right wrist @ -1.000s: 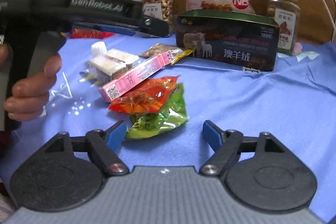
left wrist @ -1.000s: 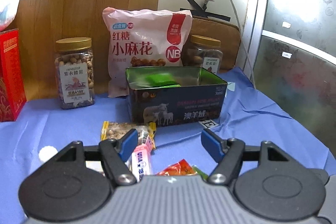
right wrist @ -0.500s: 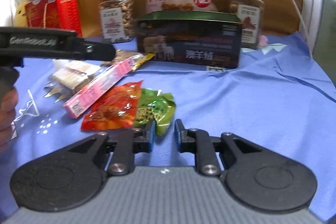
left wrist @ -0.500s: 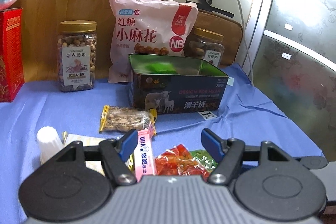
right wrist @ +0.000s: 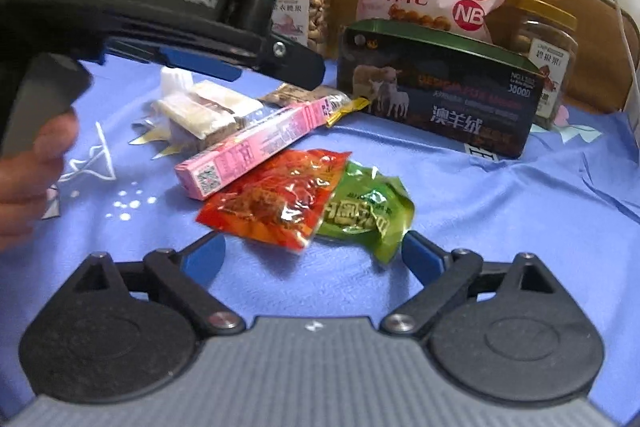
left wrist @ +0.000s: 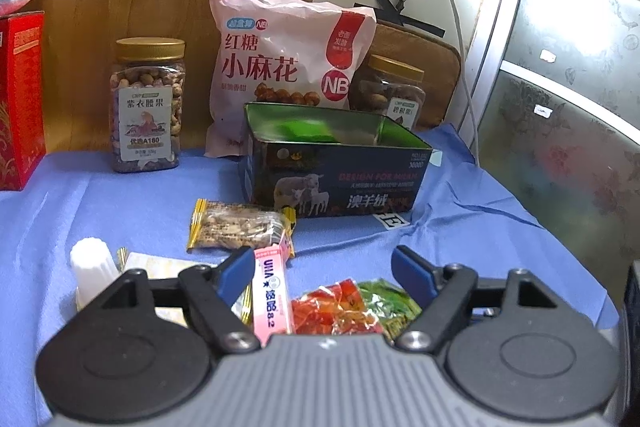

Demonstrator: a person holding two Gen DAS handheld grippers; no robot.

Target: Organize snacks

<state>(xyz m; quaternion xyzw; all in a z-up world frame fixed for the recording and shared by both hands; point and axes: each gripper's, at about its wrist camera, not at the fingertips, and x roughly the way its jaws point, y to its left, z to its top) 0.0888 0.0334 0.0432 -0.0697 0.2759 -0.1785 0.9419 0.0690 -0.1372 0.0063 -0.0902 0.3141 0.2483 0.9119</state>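
Note:
An open dark tin box (left wrist: 336, 171) with sheep on its side stands on the blue cloth, a green packet inside it; it also shows in the right wrist view (right wrist: 436, 91). Loose snacks lie in front: a red packet (right wrist: 276, 203), a green packet (right wrist: 366, 215), a pink box (right wrist: 252, 147), a nut bar (left wrist: 240, 225) and pale wafers (right wrist: 200, 111). My left gripper (left wrist: 324, 267) is open and empty above the pink box (left wrist: 270, 291) and red packet (left wrist: 332, 309). My right gripper (right wrist: 314, 255) is open and empty, just short of the red and green packets.
Two nut jars (left wrist: 148, 103) (left wrist: 390, 93) and a pink snack bag (left wrist: 284, 67) stand at the back wall. A red box (left wrist: 18, 99) is at the left. A white cap (left wrist: 92, 267) sits near the wafers. The left gripper's body (right wrist: 160, 11) crosses the right wrist view.
My right gripper went from open to nearly shut, then opened again and moved closer to the red and green packets. My left gripper drew back a little and stayed open.

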